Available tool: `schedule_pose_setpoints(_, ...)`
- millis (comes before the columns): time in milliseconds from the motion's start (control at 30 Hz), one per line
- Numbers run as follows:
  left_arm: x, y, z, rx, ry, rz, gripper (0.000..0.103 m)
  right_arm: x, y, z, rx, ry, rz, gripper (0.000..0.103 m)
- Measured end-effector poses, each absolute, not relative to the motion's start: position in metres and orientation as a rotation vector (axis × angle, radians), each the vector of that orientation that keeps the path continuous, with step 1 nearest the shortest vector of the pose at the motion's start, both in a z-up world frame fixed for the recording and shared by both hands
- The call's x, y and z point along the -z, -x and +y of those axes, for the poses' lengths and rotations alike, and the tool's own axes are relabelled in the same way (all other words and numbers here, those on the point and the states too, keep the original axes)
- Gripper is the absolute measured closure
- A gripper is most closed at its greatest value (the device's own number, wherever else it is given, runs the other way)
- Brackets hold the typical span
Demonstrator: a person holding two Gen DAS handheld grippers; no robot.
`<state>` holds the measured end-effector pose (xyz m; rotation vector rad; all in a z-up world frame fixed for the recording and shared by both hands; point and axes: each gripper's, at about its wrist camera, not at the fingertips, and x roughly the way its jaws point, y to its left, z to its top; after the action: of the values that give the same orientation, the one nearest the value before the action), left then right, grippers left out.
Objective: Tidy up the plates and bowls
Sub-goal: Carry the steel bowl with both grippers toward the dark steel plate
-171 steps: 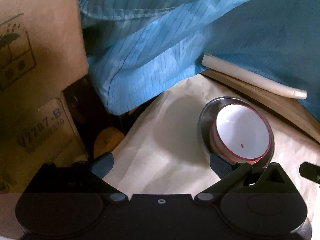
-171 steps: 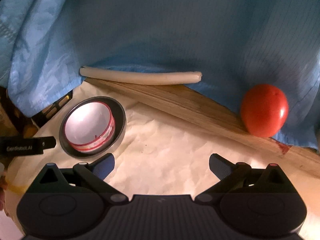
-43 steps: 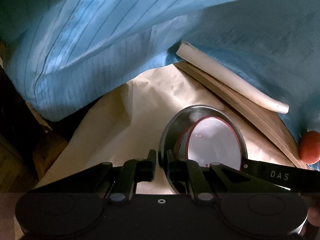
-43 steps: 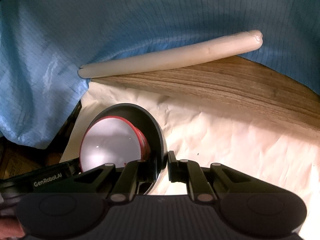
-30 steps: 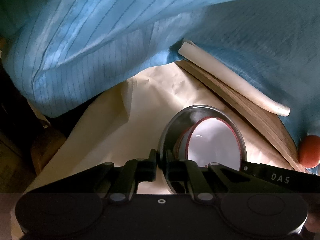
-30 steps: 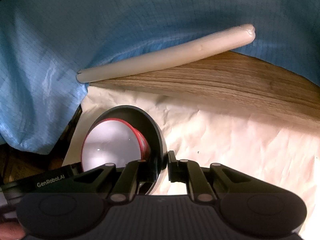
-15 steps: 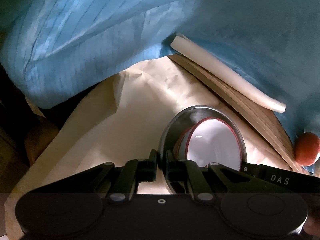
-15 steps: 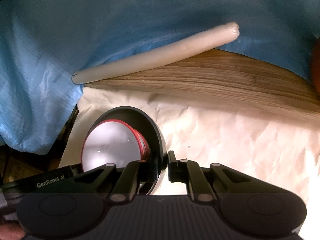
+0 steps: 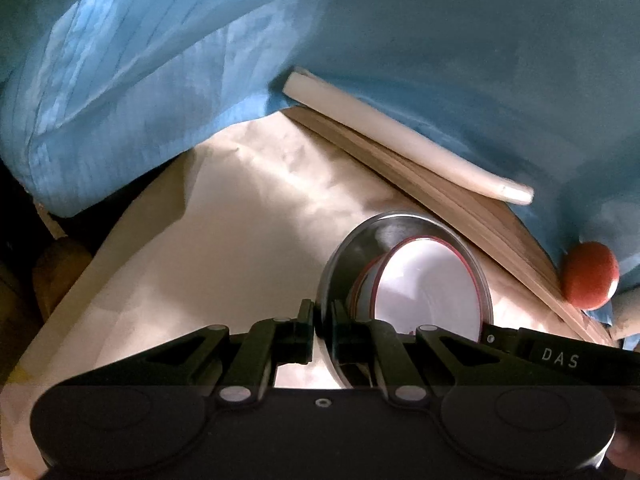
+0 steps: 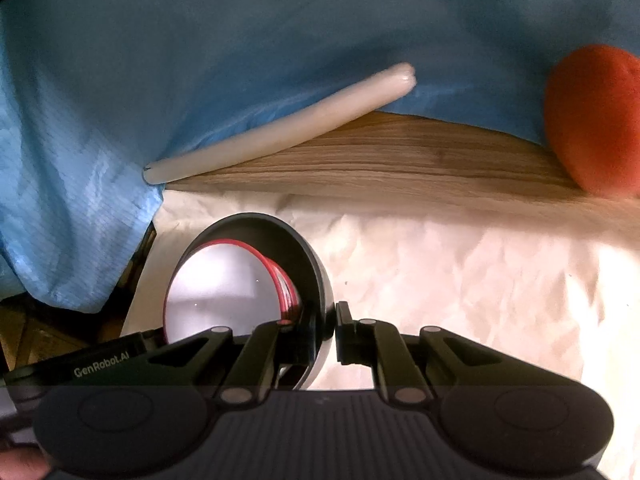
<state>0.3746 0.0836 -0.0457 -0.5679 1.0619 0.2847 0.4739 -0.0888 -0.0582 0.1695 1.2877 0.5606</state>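
Observation:
A steel bowl (image 9: pixel 352 252) holds a white bowl with a red rim (image 9: pixel 428 284) nested inside it. My left gripper (image 9: pixel 322 326) is shut on the steel bowl's left rim. In the right wrist view the same steel bowl (image 10: pixel 296 256) and white bowl (image 10: pixel 220 284) appear, and my right gripper (image 10: pixel 334 328) is shut on the steel bowl's right rim. Both bowls hang between the two grippers above the cream paper (image 9: pixel 224 240).
A wooden board (image 10: pixel 380 160) lies beyond the paper with a white plate's edge (image 10: pixel 288 128) on it. A red tomato (image 10: pixel 596 120) sits at the board's right end. Blue striped cloth (image 9: pixel 160 60) drapes around the back and left. A person's fingertip (image 10: pixel 20 464) shows at bottom left.
Both grippers, still shut on the steel bowl, have carried it to the right; the plate and board slid left in the right wrist view and the tomato came into sight.

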Motion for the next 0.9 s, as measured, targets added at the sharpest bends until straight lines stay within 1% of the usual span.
schedule_pose_setpoints(900, 0.037, -0.371, 0.040, -0.194, 0.517, 1.067, 0.096, 0.049, -0.455, -0.143, -0.493, -0.235, 1.264, 0.093)
